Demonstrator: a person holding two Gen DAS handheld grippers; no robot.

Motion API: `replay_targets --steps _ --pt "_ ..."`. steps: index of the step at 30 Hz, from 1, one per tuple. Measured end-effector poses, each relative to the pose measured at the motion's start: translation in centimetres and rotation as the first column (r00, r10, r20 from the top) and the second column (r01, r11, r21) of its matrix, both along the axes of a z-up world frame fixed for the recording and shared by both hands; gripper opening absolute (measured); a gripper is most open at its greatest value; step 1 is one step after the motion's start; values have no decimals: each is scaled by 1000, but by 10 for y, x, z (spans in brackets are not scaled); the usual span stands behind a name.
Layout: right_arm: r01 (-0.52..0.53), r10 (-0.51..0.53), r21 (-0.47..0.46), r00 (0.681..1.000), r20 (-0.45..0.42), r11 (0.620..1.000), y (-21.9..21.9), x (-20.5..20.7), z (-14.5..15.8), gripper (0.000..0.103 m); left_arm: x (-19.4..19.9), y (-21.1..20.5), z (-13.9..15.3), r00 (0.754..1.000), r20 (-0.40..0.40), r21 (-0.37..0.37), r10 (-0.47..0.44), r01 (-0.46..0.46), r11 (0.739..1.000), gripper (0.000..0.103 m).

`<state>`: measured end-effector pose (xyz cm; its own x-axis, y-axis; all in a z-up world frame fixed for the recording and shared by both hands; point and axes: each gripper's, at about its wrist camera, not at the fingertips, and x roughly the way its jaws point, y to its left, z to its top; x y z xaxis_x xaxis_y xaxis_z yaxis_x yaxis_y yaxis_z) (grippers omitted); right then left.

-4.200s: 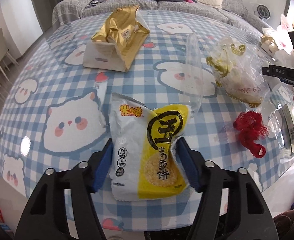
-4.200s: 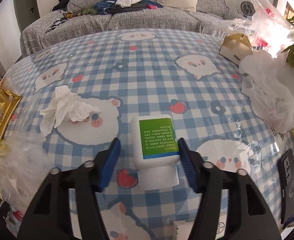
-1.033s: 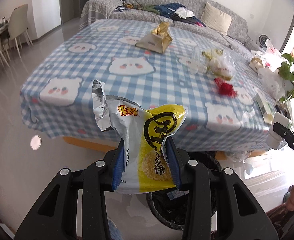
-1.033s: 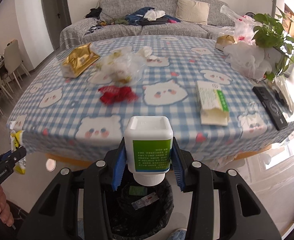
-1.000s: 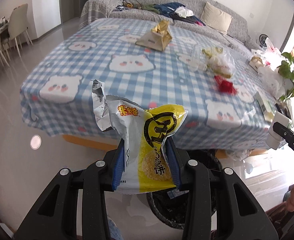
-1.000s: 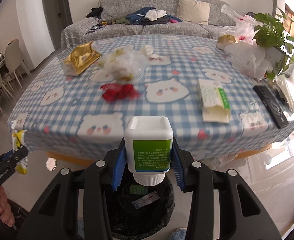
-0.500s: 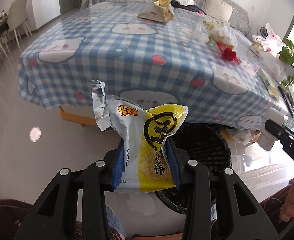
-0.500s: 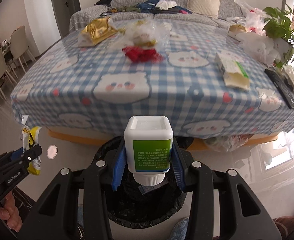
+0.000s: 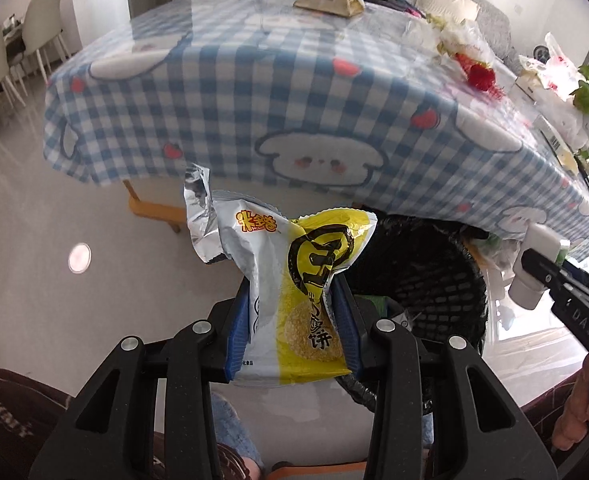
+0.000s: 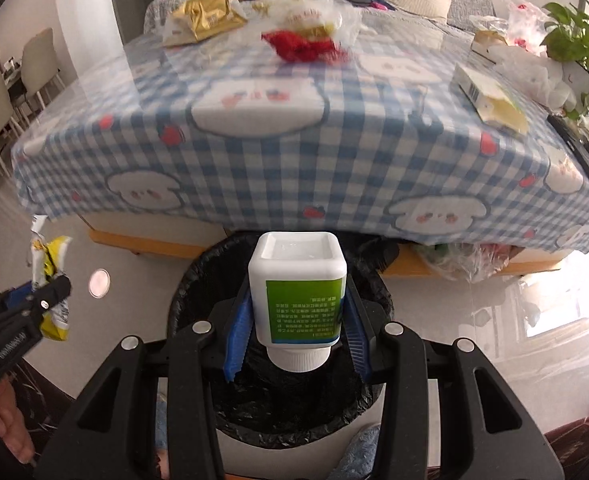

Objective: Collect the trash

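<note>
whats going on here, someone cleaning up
Yes. A person is clearing trash with a handheld gripper in each hand. The left gripper is clamped on a yellow and white snack bag, and the right gripper is clamped on a white bottle with a green label. Both are at the black-lined trash bin beside the checked table; neither item has been dropped in yet.

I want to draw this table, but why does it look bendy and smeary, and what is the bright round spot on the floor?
Left wrist view: the fisheye lens curves the table and darkens the corners; the far trash is smeared, while the snack bag is sharp. Right wrist view: the same bend and blur, the bottle crisp. The spot is light glare on the shiny floor.
</note>
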<state>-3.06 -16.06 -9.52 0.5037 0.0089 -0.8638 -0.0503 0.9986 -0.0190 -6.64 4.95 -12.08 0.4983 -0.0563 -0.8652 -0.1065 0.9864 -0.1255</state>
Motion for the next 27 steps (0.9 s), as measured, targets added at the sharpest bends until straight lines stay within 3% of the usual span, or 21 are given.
replay_targets --steps 12,22,24,27 --pt "13 -14 -10 997 -77 1000 -2 -1 -53 40 4 2 -31 998 -57 25 12 -10 1000 38" --pt "6 -7 -17 996 -88 1000 4 0 -61 40 5 -9 -39 998 -67 53 -18 22 998 38" --pt "-5 4 -18 997 -83 1000 7 0 -59 50 5 -10 -38 997 -70 57 -19 23 998 38" --pt "-14 12 -33 997 -72 999 8 -1 -59 56 5 -13 -36 997 -68 62 -24 28 998 38"
